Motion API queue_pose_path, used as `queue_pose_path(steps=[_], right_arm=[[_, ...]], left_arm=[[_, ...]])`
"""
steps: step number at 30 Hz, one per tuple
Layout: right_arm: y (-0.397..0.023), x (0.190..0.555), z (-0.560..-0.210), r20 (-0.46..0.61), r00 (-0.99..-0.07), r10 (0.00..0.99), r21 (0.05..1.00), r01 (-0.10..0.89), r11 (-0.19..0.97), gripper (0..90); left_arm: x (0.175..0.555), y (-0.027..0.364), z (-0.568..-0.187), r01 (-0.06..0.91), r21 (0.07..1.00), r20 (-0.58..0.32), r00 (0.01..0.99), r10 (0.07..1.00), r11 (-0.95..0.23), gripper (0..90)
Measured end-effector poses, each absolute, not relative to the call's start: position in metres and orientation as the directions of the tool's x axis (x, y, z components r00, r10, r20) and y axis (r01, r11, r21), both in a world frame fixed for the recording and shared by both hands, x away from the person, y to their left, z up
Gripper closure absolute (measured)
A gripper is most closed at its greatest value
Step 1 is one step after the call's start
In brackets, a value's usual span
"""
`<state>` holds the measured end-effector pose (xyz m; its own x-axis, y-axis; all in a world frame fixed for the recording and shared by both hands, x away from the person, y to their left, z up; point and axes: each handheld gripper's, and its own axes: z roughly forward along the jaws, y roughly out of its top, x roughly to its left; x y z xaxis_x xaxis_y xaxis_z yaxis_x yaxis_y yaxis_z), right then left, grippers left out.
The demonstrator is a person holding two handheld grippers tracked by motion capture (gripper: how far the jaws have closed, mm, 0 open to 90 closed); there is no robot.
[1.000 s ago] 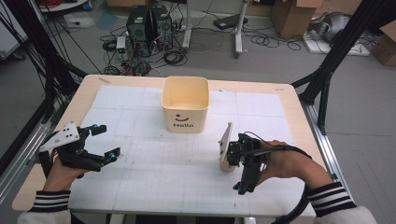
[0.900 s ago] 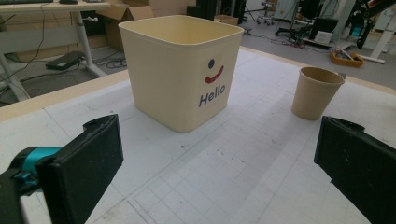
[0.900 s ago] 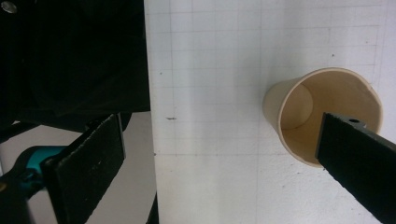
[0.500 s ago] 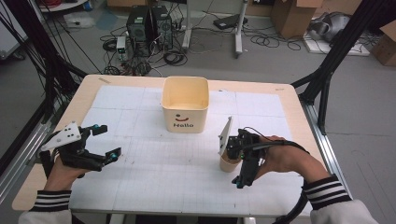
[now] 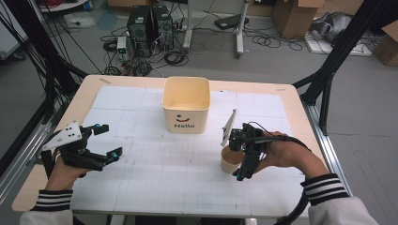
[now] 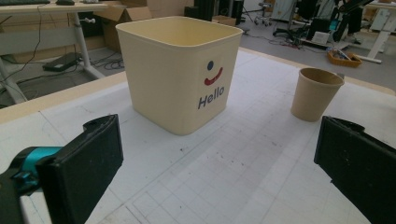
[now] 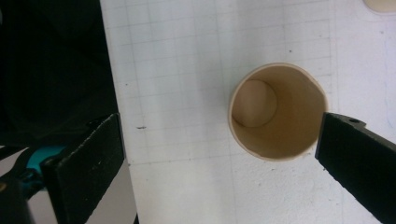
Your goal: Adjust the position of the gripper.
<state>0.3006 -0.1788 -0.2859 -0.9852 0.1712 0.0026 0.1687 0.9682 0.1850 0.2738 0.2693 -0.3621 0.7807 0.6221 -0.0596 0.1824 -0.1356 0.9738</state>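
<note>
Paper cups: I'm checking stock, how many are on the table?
1. The paper cup stands upright under the right gripper, near the table's right side; the tub could hide others.

From overhead, my right gripper (image 5: 241,157) hides part of the paper cup (image 5: 231,160); the bin (image 5: 186,104) interior's bottom goes unseen.

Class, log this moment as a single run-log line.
right gripper: open, over upright brown paper cup | left gripper: open, idle | cream square Hello tub: mid-table
</note>
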Motion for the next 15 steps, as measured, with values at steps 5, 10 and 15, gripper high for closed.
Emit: queue_pose_path(steps=[5, 10, 15], right_arm=[[-0.18, 0.311, -0.288, 0.003, -0.982, 0.189, 0.193, 0.186, 0.963, 0.4], [-0.18, 0.321, -0.29, 0.012, -0.977, 0.212, 0.191, 0.21, 0.959, 0.4], [-0.179, 0.33, -0.291, 0.014, -0.977, 0.213, 0.185, 0.212, 0.959, 0.4]], left_arm=[[0.274, 0.269, -0.362, 0.185, 0.973, -0.059, 0.785, 0.616, -0.142, 1.7], [0.274, 0.269, -0.362, 0.186, 0.972, -0.061, 0.785, 0.617, -0.141, 1.7], [0.274, 0.268, -0.362, 0.183, 0.973, -0.058, 0.789, 0.611, -0.144, 1.7]])
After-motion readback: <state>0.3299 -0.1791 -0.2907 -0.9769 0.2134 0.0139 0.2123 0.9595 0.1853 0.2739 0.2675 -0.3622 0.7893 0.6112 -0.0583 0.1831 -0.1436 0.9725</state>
